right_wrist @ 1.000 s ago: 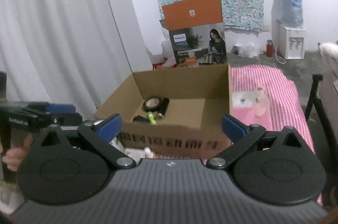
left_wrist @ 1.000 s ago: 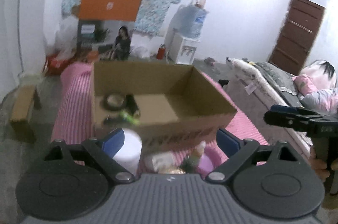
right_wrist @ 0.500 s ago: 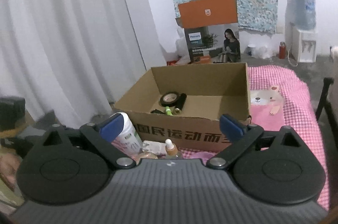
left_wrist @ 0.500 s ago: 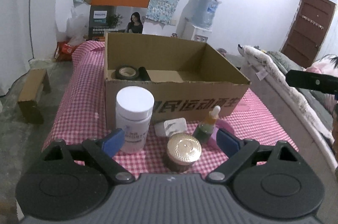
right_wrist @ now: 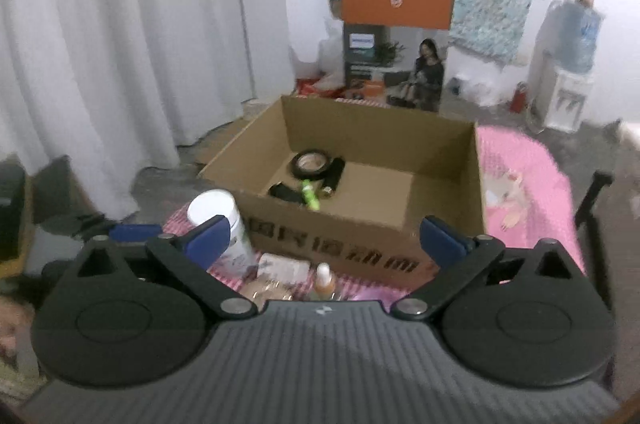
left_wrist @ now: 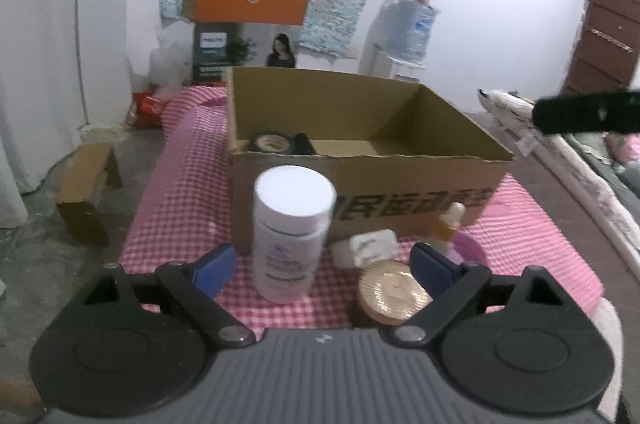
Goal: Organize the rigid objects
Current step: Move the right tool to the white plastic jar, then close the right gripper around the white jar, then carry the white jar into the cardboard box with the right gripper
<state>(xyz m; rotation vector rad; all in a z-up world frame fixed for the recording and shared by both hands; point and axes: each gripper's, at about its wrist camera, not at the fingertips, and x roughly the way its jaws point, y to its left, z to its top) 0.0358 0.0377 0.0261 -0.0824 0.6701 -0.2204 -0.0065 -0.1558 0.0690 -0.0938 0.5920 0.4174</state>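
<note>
Left tongs: you are holding the left gripper (left_wrist: 323, 264) spread wide over the near edge of the checked cloth (left_wrist: 176, 207), nothing pinched between its blue pads.
Right tongs: your right gripper (right_wrist: 326, 240) is also standing wide apart and empty; in the left view it is showing as a dark bar (left_wrist: 588, 111) at the right edge.
Box: the cardboard box (left_wrist: 400, 187) is sitting open in the middle of the cloth.
Inside the box: a tape roll (right_wrist: 312, 163), a black cylinder (right_wrist: 334, 176) and a small green thing (right_wrist: 310, 195) are lying at its left end.
White bottle: the white bottle (left_wrist: 294, 232) is standing upright in front of the box's left corner, between your left pads in view.
Gold-lidded jar: the jar (left_wrist: 392, 290) is sitting at the cloth's near edge, just beside your left gripper's right pad.
Others: a white packet (left_wrist: 366, 248) and a dropper bottle (left_wrist: 450, 224) are waiting just in front of the box wall.
</note>
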